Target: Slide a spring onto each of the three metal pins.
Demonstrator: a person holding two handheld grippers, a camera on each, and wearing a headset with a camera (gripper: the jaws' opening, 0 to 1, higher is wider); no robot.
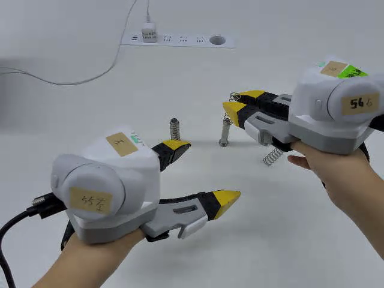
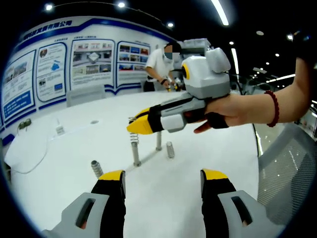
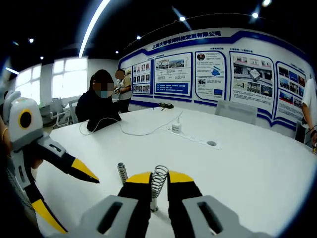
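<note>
My right gripper [image 1: 231, 107] is shut on a spring [image 3: 159, 180] and holds it over the top of an upright metal pin [image 1: 224, 135]; the spring's lower coils sit around the pin's tip. To the left stands another pin [image 1: 174, 129] with a spring on it. A loose spring [image 1: 272, 156] lies on the white table below my right gripper. A further pin [image 2: 158, 141] shows behind the right gripper [image 2: 133, 127] in the left gripper view. My left gripper [image 1: 202, 171] is open and holds nothing, hovering near the front with its jaws pointing at the pins.
A white power strip [image 1: 177, 39] with a plugged charger [image 1: 149, 32] and a cable lies at the far side of the table [image 1: 90, 108]. People [image 3: 101, 101] sit and stand beyond the table, in front of wall posters.
</note>
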